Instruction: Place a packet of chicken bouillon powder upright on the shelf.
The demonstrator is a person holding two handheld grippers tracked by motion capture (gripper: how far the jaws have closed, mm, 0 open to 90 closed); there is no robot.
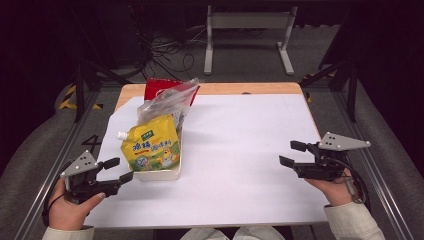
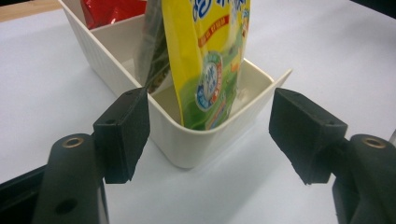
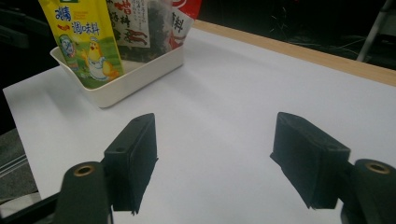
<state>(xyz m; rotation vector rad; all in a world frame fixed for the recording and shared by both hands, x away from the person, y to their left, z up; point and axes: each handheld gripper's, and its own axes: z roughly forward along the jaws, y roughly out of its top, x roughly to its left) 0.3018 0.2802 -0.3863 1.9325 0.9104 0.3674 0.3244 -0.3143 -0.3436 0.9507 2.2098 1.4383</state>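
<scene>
Bin (image 1: 159,174) holds yellow pouch (image 1: 150,145), clear bag (image 1: 167,102), red pack (image 1: 156,89).
Your left gripper (image 1: 116,170) and right gripper (image 1: 292,153): wide open, empty.

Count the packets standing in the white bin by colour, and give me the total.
Yellow spouted pouch: 1
Clear bag of dark contents: 1
Red packet: 1
Total: 3 packets in the white bin

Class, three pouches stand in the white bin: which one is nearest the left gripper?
The yellow pouch, in the bin's front compartment beside the left gripper; the clear pouch and red pouch stand behind it.
</scene>
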